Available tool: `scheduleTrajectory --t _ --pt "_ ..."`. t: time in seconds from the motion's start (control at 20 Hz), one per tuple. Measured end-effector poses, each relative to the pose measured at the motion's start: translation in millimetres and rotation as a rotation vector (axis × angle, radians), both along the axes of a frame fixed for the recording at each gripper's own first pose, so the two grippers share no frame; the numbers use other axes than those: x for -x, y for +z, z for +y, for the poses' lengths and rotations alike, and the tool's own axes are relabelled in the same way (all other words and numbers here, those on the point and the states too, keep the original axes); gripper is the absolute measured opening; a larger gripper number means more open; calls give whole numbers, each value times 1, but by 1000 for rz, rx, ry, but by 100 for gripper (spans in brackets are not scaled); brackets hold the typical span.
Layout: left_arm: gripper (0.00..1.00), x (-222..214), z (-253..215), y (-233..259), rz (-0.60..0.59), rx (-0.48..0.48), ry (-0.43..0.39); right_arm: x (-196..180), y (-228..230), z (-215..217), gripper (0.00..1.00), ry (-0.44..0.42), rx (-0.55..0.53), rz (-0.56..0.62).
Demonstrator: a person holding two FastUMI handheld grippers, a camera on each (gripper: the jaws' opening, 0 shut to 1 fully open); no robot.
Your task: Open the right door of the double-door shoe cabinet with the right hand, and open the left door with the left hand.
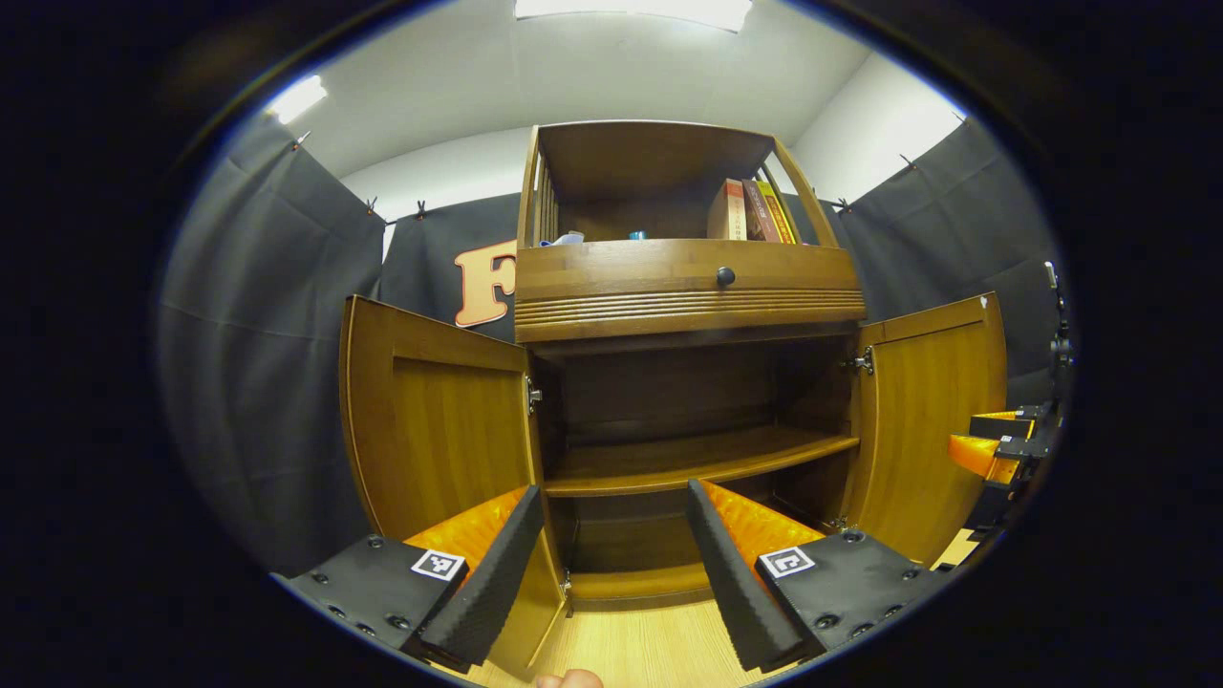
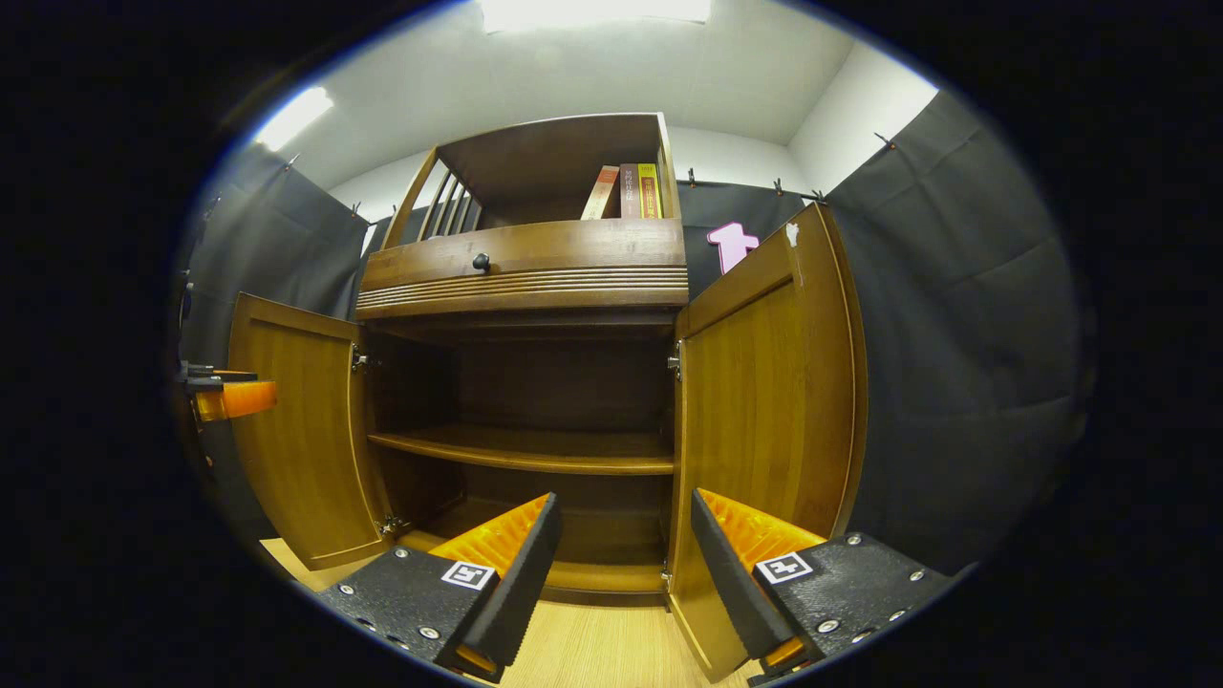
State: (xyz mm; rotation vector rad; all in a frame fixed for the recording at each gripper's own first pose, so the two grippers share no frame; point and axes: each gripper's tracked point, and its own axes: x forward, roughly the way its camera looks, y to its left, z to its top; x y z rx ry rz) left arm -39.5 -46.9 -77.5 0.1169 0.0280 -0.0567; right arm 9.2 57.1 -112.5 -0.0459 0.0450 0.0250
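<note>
Your left gripper (image 1: 611, 554) has its fingers spread wide with nothing between them, aimed at the lower opening of the shoe cabinet (image 1: 683, 287), and your right gripper (image 2: 621, 564) is just as wide and empty, its fingers framing the bottom edge of the right door (image 2: 764, 382). Neither gripper touches any wood. Both doors already stand swung outward: the left door (image 1: 435, 420) hangs open on its hinges beside your left fingers, and the right door is folded out well clear of the opening, so the inner shelf (image 1: 693, 459) and the bare compartment below it are in full sight. As I read it, both halves of the task are done and all that is left for you is to draw back. Above the opening sit a drawer with a dark knob (image 1: 725, 277) and an open top shelf holding a few books (image 1: 750, 210). The cabinet stands on a pale wood floor (image 1: 631, 650), with dark cloth walls around and white ceiling lights overhead.
</note>
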Motion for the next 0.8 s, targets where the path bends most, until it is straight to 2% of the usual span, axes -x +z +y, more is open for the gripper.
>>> scheduleTrajectory --t 0.8 --pt "96 4 -7 1 -3 3 -11 3 -2 -10 84 -12 -11 1"
